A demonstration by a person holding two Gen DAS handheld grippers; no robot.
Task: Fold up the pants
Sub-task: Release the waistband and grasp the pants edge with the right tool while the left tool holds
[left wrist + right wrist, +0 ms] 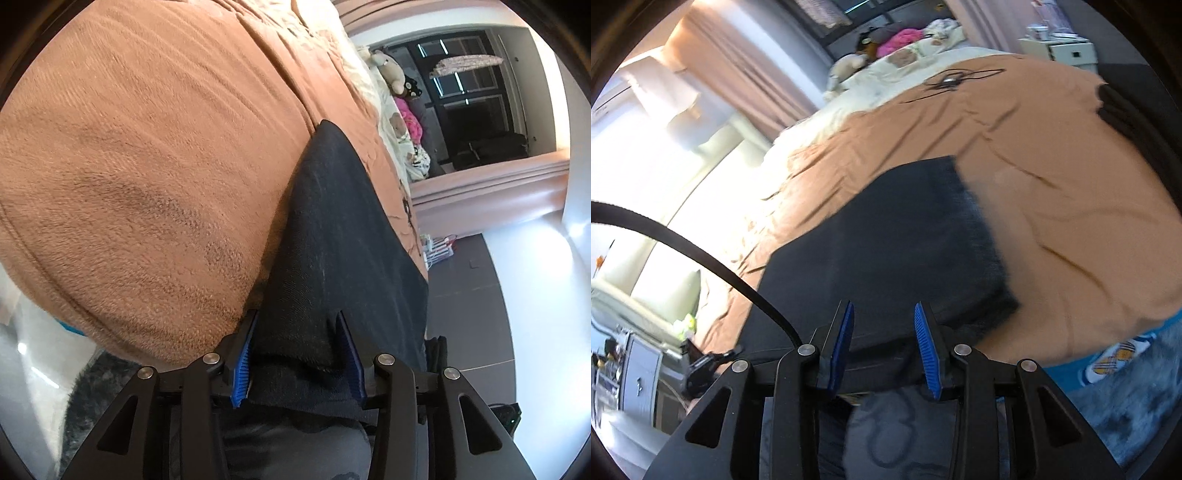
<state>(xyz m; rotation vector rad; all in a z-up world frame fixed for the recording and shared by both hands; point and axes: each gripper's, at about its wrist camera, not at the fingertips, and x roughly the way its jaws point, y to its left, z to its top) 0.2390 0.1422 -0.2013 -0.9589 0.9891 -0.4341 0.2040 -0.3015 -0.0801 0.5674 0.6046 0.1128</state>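
- The pants (886,236) are laid on the orange blanket (1052,177) of the bed, at its near edge; in the right wrist view they are seen as a dark, roughly rectangular slab with a straight far edge and a thick right edge.
- From that compact outline and the layered look of the right edge, it is judged that at least one fold has been completed; the exact number of layers cannot be read, as the right edge is blurred.
- The left gripper (297,354) is positioned at the near edge of the pants (343,236). Its blue pads (242,363) are spread apart, with dark cloth lying in the gap between them. The cloth is not pinched.
- The right gripper (884,347) is likewise placed at the near edge of the pants. Its pads (927,350) are held apart, and the cloth passes behind them. No grip is seen.
- In the left wrist view, the garment is shown as a long, narrow strip running away from the gripper across the blanket.
- Remaining work is judged to be a further fold to shorten the slab, or only smoothing and release; this cannot be settled from these views.
- Soft toys (857,61) and pale bedding (820,122) are seen at the far end of the bed, well apart from the pants.
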